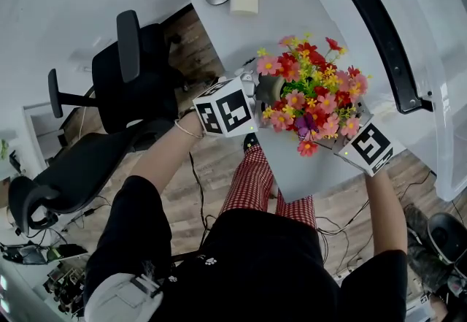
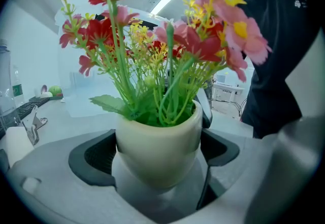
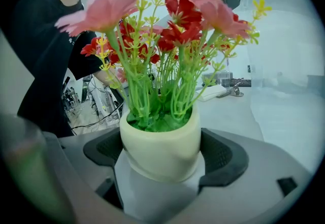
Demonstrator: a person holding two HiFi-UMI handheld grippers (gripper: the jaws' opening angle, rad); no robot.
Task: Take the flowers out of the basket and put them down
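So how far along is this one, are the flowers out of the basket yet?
Done: the flowers are clear of the white basket, above the desk corner. In hand: the left gripper and right gripper both have their jaws closed on the cream pot. Left: setting it down and letting go; I cannot tell whether the pot touches the desk.

The flowers (image 1: 314,87), a red, pink and yellow bunch on green stems, stand upright in a cream pot (image 2: 157,141) clamped by both the left claw (image 2: 158,159) and the right claw (image 3: 162,159), outside the pale basket (image 1: 438,58) to the right claw's right.
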